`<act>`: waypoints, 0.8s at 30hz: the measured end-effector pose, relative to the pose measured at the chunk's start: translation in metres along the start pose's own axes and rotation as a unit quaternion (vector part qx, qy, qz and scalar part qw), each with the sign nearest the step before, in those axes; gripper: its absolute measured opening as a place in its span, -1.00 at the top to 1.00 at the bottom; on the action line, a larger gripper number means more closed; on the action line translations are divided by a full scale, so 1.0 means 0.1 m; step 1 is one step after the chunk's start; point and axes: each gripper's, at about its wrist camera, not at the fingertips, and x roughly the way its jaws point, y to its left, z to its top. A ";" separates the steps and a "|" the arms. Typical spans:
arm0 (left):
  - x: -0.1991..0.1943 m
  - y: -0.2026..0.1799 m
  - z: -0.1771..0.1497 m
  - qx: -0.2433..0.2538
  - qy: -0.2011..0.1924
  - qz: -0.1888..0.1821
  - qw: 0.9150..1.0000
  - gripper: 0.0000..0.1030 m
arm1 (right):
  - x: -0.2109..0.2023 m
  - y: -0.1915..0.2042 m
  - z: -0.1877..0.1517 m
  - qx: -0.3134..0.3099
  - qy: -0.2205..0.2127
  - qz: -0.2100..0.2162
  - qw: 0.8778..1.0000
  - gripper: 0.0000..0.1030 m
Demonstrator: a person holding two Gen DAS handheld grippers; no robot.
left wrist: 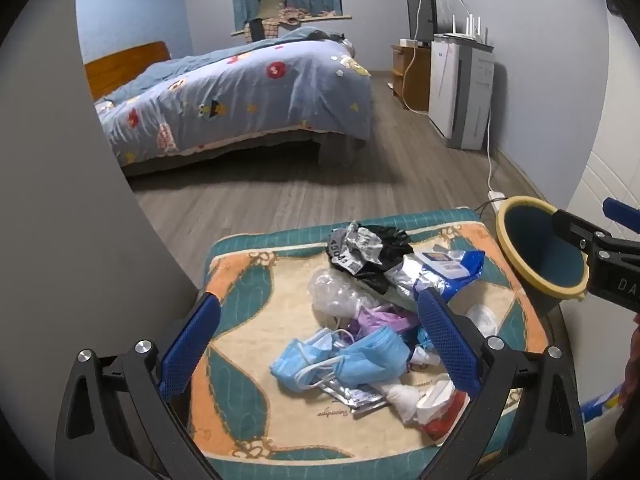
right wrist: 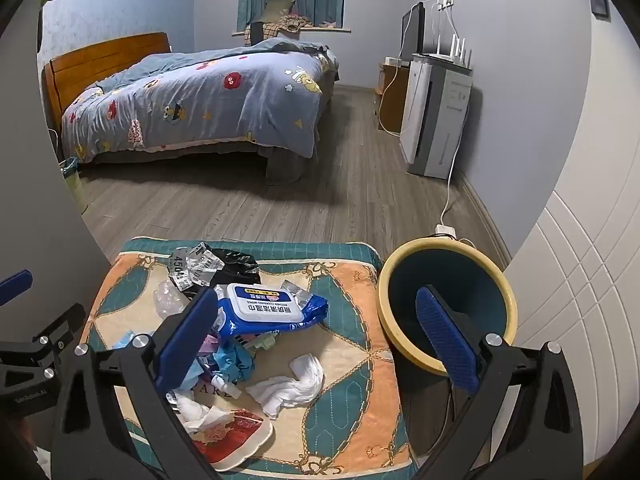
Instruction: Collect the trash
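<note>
While both claws stand apart and empty, the left gripper (left wrist: 318, 342) hides part of the trash pile (left wrist: 368, 308) at lower centre, and the right gripper (right wrist: 316, 344) covers part of the bin (right wrist: 446, 304).

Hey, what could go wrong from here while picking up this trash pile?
1. The face masks have loose ear loops tangled into the pile, so lifting one may drag other scraps along.
2. The bin stands past the cushion's edge; light tissue could drop between them.
3. Both grippers, left and right, are open close together and might collide.
</note>
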 end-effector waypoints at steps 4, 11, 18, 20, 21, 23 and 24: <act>-0.02 0.02 -0.01 -0.006 0.000 -0.002 1.000 -0.90 | -0.01 -0.01 0.01 0.001 -0.002 0.002 1.000 -0.89; 0.00 0.00 0.00 0.003 0.006 0.001 1.000 -0.90 | 0.00 -0.01 0.01 0.004 -0.001 0.005 1.000 -0.89; 0.01 -0.01 0.00 0.004 0.006 0.002 1.000 -0.90 | 0.00 -0.04 0.01 0.006 0.001 0.007 1.000 -0.89; 0.01 -0.01 0.00 0.005 0.007 0.001 1.000 -0.90 | -0.01 -0.03 0.00 0.007 0.002 0.006 1.000 -0.89; 0.01 -0.01 0.00 0.005 0.007 0.002 1.000 -0.90 | 0.01 -0.04 0.00 0.007 0.004 0.007 1.000 -0.89; 0.01 -0.02 0.00 0.005 0.007 0.001 1.000 -0.90 | 0.01 -0.04 0.00 0.007 0.005 0.007 1.000 -0.89; 0.01 -0.02 0.00 0.005 0.007 0.001 1.000 -0.90 | 0.01 -0.03 0.00 0.007 0.005 0.007 1.000 -0.89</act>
